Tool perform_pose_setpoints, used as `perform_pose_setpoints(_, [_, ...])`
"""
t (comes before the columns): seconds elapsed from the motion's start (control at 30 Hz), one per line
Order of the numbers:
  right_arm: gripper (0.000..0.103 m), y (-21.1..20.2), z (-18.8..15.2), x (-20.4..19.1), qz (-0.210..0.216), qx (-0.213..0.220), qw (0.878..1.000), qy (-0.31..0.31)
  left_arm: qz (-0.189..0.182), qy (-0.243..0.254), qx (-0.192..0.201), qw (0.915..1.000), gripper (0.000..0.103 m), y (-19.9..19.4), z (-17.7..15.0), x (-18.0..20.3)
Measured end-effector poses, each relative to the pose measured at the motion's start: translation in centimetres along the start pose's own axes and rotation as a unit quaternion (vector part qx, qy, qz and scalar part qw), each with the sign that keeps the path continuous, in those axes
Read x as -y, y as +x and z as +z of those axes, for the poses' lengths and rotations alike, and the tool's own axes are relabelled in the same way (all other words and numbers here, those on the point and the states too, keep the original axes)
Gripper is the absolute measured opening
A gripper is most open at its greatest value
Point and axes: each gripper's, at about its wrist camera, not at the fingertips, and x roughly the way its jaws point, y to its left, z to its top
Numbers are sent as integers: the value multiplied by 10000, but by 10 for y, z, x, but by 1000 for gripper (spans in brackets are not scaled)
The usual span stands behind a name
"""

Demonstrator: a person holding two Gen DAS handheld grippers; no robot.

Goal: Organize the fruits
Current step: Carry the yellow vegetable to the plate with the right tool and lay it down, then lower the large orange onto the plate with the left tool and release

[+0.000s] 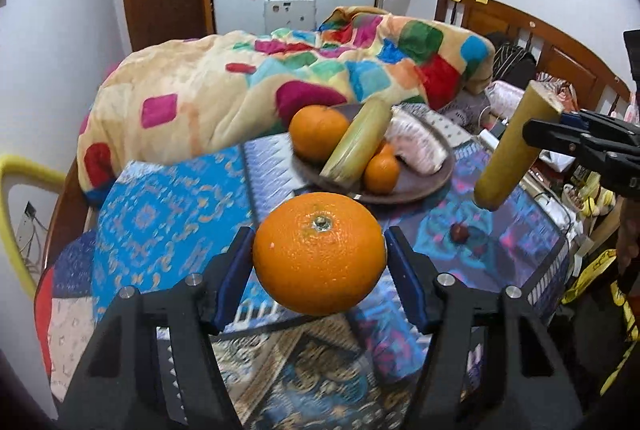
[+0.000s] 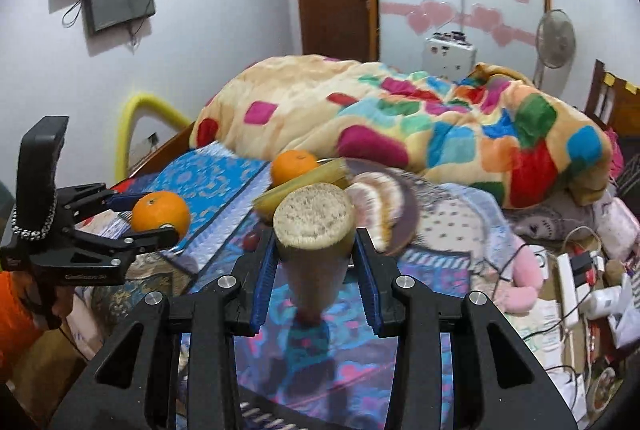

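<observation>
A large orange (image 1: pixel 320 254) hangs above the patterned bedspread (image 1: pixel 168 214), and my left gripper (image 1: pixel 320 234) is shut on it, blue pads pressing on both sides. In the right wrist view that left gripper (image 2: pixel 154 216) holds the orange (image 2: pixel 160 214) at the left. My right gripper (image 2: pixel 316 236) is shut on a yellowish cut cane piece (image 2: pixel 314 218), its pale cut end facing the camera. From the left wrist view the cane piece (image 1: pixel 508 150) hangs tilted in the right gripper (image 1: pixel 540 122). Behind them, a brown plate (image 1: pixel 420 186) holds an orange (image 1: pixel 318 132), a second cane piece (image 1: pixel 360 146), small oranges and a pomelo slice (image 1: pixel 420 142).
A small red fruit (image 1: pixel 459 232) lies on the bedspread in front of the plate. A bulky colourful quilt (image 1: pixel 240 86) is piled behind the plate. Cables, a power strip (image 2: pixel 568 282) and a pink plush (image 2: pixel 520 274) clutter the right side. The wooden headboard (image 1: pixel 560 42) stands far right.
</observation>
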Motion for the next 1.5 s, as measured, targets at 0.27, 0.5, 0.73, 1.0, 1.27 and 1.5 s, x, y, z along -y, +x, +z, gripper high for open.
perform_pose_setpoints(0.27, [35, 13, 10, 15, 48, 14, 10000, 67, -112, 97, 68, 9999, 65, 12, 12, 14])
perform_pose_setpoints(0.5, [34, 53, 19, 8, 144, -259, 9995, -73, -89, 27, 83, 9999, 65, 21, 16, 5])
perform_pose_setpoints(0.73, [38, 94, 29, 18, -27, -271, 9996, 106, -32, -9, 73, 10000, 65, 28, 18, -2])
perform_pose_setpoints(1.0, [43, 96, 17, 30, -207, -378, 9990, 99, -64, -53, 98, 9999, 65, 34, 27, 1])
perform_pose_setpoints(1.27, [43, 75, 6, 38, -250, -304, 9992, -15, -94, 56, 102, 9999, 65, 40, 42, 20])
perform_pose_setpoints(1.5, [44, 62, 1, 53, -305, -154, 9994, 43, -195, 93, 111, 9997, 65, 49, 65, 38])
